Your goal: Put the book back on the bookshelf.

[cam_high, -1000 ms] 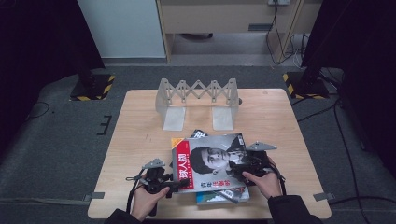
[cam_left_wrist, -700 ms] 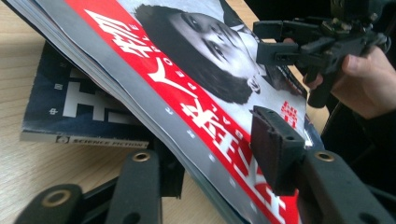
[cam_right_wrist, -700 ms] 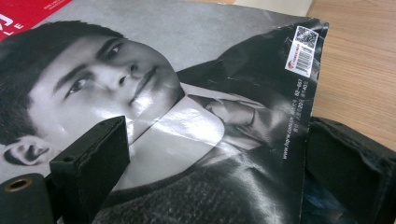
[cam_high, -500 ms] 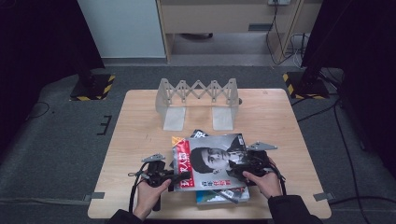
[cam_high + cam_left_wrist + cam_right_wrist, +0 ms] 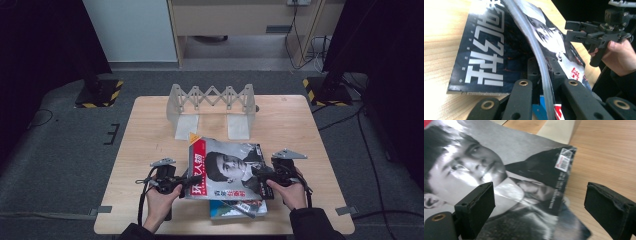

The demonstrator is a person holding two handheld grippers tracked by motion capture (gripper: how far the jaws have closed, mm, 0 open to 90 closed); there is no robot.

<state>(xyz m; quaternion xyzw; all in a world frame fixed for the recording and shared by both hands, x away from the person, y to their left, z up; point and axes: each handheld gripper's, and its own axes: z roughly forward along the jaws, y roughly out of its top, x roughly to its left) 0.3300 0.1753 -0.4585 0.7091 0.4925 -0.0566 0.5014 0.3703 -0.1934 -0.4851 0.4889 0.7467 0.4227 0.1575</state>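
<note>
From above, the top magazine (image 5: 225,167) lies on the pile near the desk's (image 5: 150,130) front edge.

The left gripper (image 5: 543,75) has just closed; its fingers pinch the magazine's edge, lifting it slightly.

The right gripper (image 5: 539,207) stands open over the cover. The rack (image 5: 212,107) waits, empty.

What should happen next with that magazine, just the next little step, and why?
Probably close the right gripper on the top magazine's free edge: its jaws stand wide open around that edge, while the left gripper, jaws just closed, already pinches the spine side, lifted off the magazine underneath.
</note>
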